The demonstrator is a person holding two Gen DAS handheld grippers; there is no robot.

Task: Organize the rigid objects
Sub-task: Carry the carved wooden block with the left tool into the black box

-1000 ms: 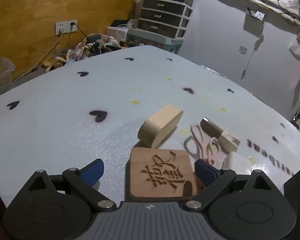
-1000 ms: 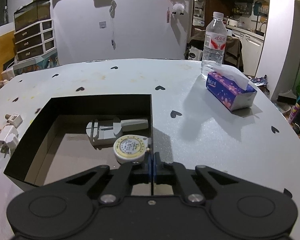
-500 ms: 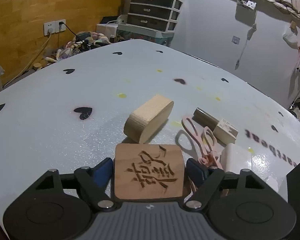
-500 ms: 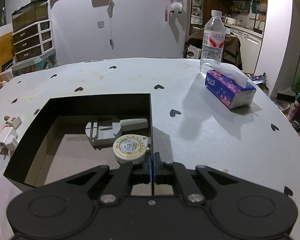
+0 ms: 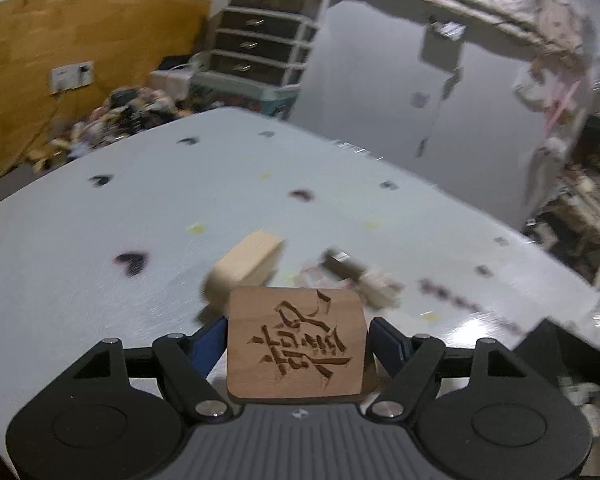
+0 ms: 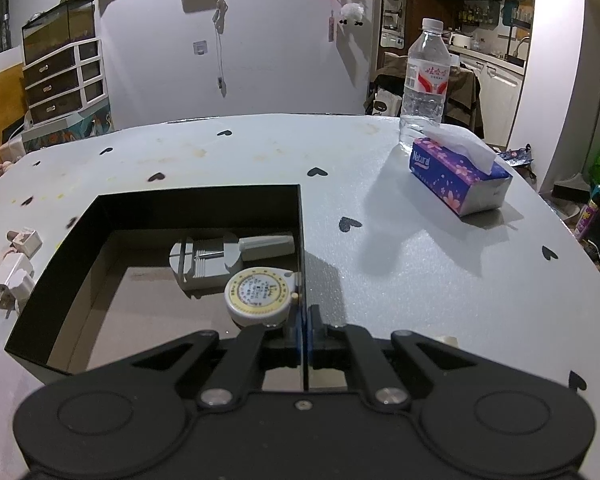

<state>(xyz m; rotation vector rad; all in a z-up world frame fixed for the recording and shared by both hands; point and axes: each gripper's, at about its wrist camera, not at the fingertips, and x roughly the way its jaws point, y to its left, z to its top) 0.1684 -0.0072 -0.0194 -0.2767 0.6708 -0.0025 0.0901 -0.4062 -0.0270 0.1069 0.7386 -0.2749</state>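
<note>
My left gripper (image 5: 298,336) is shut on a square wooden tile (image 5: 296,344) with a carved character, held flat above the table by its two side edges between the blue pads. Just beyond it on the table lie an oval wooden block (image 5: 244,272), pink scissors (image 5: 312,272) and a brown-handled stamp (image 5: 348,268), all blurred. In the right wrist view my right gripper (image 6: 305,326) is shut on the right wall of an open black box (image 6: 160,200). Inside the box lie a round tape measure (image 6: 258,296) and a grey tool (image 6: 208,258).
Two white plug adapters (image 6: 12,276) lie left of the box. A purple tissue pack (image 6: 456,180) and a water bottle (image 6: 424,80) stand at the table's far right. The box's corner (image 5: 560,344) shows at the right of the left wrist view. Drawers and clutter stand beyond the table.
The left jaws closed onto the wooden tile's sides and lifted it off the table; that view is now tilted up and blurred. The right gripper and the box have not moved.
</note>
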